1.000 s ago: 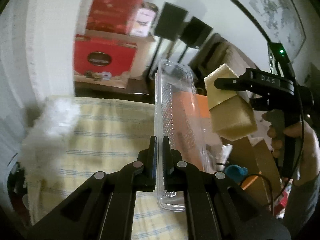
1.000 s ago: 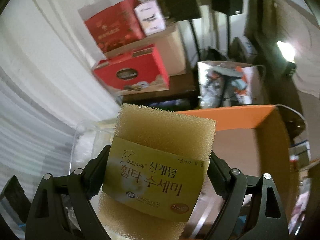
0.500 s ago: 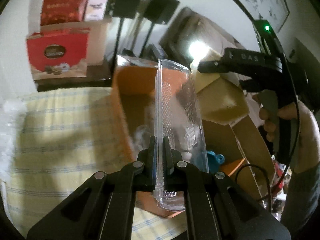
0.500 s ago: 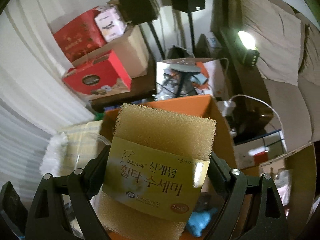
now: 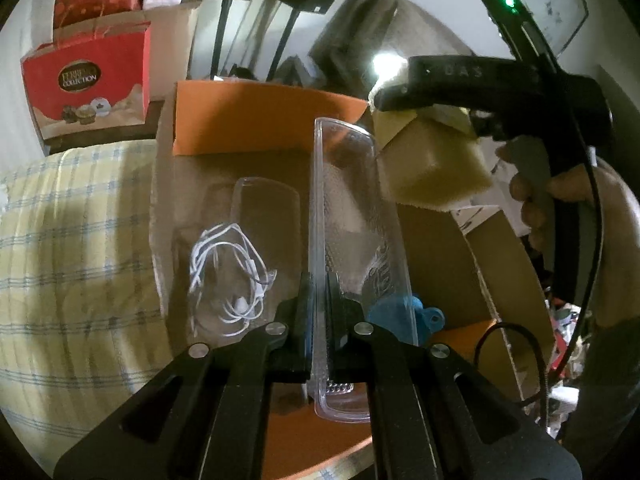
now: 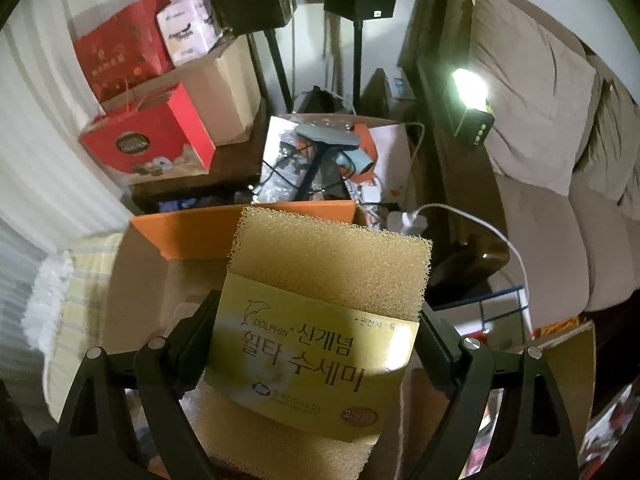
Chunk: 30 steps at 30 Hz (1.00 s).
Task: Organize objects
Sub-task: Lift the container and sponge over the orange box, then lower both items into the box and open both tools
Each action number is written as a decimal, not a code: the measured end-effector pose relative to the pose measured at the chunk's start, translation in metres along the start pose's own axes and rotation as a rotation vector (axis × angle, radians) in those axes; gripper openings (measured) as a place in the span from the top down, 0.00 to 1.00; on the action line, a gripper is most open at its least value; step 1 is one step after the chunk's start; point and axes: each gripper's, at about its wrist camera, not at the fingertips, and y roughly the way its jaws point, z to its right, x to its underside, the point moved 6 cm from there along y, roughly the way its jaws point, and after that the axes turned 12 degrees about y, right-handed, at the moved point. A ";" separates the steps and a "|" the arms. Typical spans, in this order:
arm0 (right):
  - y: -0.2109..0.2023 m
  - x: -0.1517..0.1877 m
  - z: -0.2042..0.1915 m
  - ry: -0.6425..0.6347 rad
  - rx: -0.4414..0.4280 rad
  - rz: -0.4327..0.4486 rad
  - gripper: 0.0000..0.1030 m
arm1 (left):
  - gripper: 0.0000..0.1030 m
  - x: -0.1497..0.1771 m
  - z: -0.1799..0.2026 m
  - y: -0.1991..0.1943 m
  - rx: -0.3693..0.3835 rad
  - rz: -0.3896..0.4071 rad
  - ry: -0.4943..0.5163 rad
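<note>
Both grippers have moved from above the bed to over the cardboard box point(image 5: 192, 184). Left gripper point(image 5: 319, 296) jaws clamp the clear plastic tray point(image 5: 352, 216); right gripper point(image 6: 316, 344) jaws clamp the sponge point(image 6: 328, 276). Release is likely next.

Earphones point(image 5: 232, 276) in the cardboard box point(image 5: 500, 264), plastic tray point(image 5: 352, 216) above, sponge point(image 5: 432, 164) to its right

Left gripper point(image 5: 319, 292) clamped clear plastic tray point(image 5: 352, 216) over cardboard box point(image 5: 208, 184); white earphones point(image 5: 232, 272) lay inside.
</note>
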 end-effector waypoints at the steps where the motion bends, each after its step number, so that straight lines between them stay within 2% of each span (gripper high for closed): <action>1: 0.003 -0.001 0.000 -0.005 -0.002 -0.001 0.14 | 0.96 0.000 0.001 0.004 -0.006 -0.007 0.001; 9: 0.025 0.001 -0.011 -0.064 0.004 -0.016 0.14 | 0.95 0.011 -0.004 0.024 -0.071 -0.073 0.019; 17: 0.054 0.012 -0.017 -0.163 0.056 -0.059 0.13 | 0.94 0.015 -0.001 0.030 -0.118 -0.086 0.051; 18: 0.057 0.014 -0.016 -0.170 0.057 -0.063 0.12 | 0.89 0.015 -0.002 0.029 -0.118 -0.087 0.049; 23: 0.064 0.018 -0.011 -0.185 0.082 -0.066 0.10 | 0.75 0.015 0.001 0.028 -0.095 -0.083 0.050; 27: 0.048 0.012 -0.004 -0.117 0.011 -0.036 0.08 | 0.63 0.013 0.006 0.024 -0.071 -0.069 0.045; 30: 0.033 0.007 0.001 -0.072 -0.015 -0.006 0.08 | 0.62 0.011 0.007 0.022 -0.070 -0.064 0.041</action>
